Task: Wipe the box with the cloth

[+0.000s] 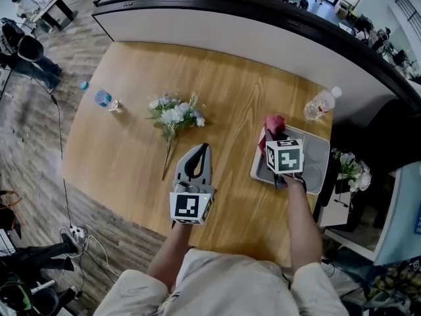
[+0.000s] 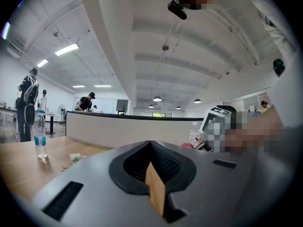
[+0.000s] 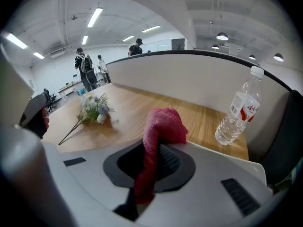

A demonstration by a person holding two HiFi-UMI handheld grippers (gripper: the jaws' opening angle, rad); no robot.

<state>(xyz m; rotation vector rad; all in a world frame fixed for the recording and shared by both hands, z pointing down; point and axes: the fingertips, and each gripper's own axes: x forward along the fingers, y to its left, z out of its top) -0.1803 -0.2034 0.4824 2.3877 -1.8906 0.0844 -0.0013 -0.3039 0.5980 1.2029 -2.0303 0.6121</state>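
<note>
the cloth point(image 3: 163, 122) is hanging pinched in the right gripper point(image 3: 150, 151), whose jaws are clamping down on its middle. a red, nappy wad is bunching up past the tips and a tail is trailing down behind them. it is looking soft, light and limp, so i am judging that it will fold and drag rather than push flat. the loose wad in front is the part to press down with.

the box point(image 1: 318, 151) is lying right under that gripper, near the table's right edge. it is a shallow, grey, open thing with rounded corners. it is looking stiff, smooth and fairly light, probably plastic, so it may be sliding under rubbing. its near rim is looking like the place to steady it.

the left gripper point(image 2: 151, 150) is being held over the middle of the table point(image 1: 131, 143), well apart from the box. its jaws are closing together on nothing.

the table is pale wood, smooth and bare in front. a bunch of flowers point(image 1: 175, 114) is lying on it to the left of the box. a water bottle point(image 3: 239, 110) is standing just beyond the box, and a small bottle point(image 1: 104, 99) is standing at the far left.

a curved white counter point(image 1: 263, 31) is running behind the table. beyond it, people are standing in a bright, open hall with strip lights.
</note>
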